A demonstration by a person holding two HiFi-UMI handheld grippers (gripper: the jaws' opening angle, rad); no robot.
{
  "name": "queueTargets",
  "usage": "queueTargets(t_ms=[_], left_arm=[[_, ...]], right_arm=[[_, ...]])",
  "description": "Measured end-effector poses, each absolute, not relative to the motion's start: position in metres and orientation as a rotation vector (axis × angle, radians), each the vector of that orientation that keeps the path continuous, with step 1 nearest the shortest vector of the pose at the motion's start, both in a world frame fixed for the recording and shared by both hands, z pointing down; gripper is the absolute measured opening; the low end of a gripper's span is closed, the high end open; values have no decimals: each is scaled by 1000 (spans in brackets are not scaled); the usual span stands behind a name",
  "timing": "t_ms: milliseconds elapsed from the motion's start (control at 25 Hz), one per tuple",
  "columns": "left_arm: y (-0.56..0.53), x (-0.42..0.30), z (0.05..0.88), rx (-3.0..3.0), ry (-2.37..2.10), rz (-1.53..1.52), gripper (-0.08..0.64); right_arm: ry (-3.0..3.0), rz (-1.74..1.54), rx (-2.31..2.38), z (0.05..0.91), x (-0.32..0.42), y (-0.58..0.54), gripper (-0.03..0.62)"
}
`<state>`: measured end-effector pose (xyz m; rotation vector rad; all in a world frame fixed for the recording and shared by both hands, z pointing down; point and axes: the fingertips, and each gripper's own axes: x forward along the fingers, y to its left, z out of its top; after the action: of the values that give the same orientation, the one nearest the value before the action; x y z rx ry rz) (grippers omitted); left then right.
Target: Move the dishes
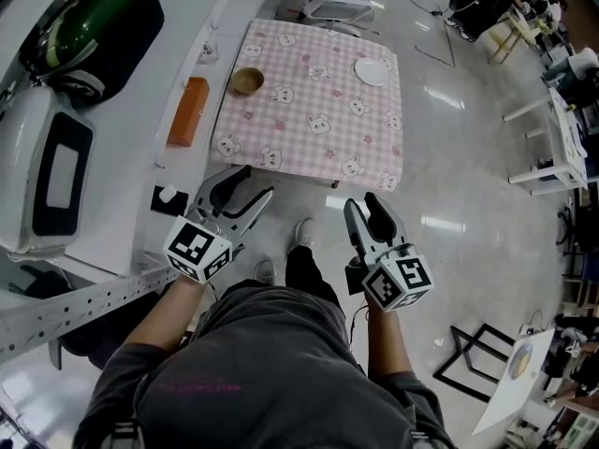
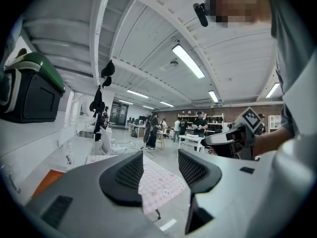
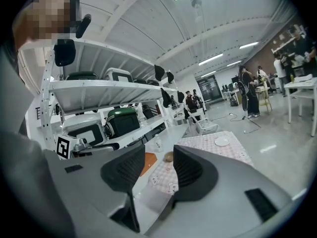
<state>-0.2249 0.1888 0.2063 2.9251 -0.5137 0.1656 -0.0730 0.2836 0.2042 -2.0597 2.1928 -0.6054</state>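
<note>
- Your left gripper [image 1: 251,183] has its jaws wide apart with nothing between them. Through the gap, in its own view, only the distant cloth shows.
- Your right gripper [image 1: 362,202] is the same: jaws wide, empty, pointing almost level.
- Both are held short of the near edge of the small table with the pink checked, rabbit-printed cloth [image 1: 318,129]. Neither one is over the cloth yet.
- I judge you keep them open because the next step is to reach for a dish, so no time goes to opening.
- The round brown bowl [image 1: 247,81] stands near the left edge of the table, in its far half. It is well ahead of the left gripper and almost in its line.
- The flat white plate [image 1: 371,71] lies near the far right corner, well ahead of the right gripper.
- The two dishes are well apart, so probably there is one for each hand.
- The flat orange block [image 1: 188,111] on the white counter [image 1: 175,157] beside the left edge is no dish; leave it.
</note>
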Motion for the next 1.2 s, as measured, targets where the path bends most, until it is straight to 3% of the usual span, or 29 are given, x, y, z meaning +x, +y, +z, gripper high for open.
queueTargets(t_ms=[1200], left_arm=[[31, -48, 246, 2851, -686, 278, 219]], right_arm=[[2323, -739, -1902, 252, 112, 109, 163]])
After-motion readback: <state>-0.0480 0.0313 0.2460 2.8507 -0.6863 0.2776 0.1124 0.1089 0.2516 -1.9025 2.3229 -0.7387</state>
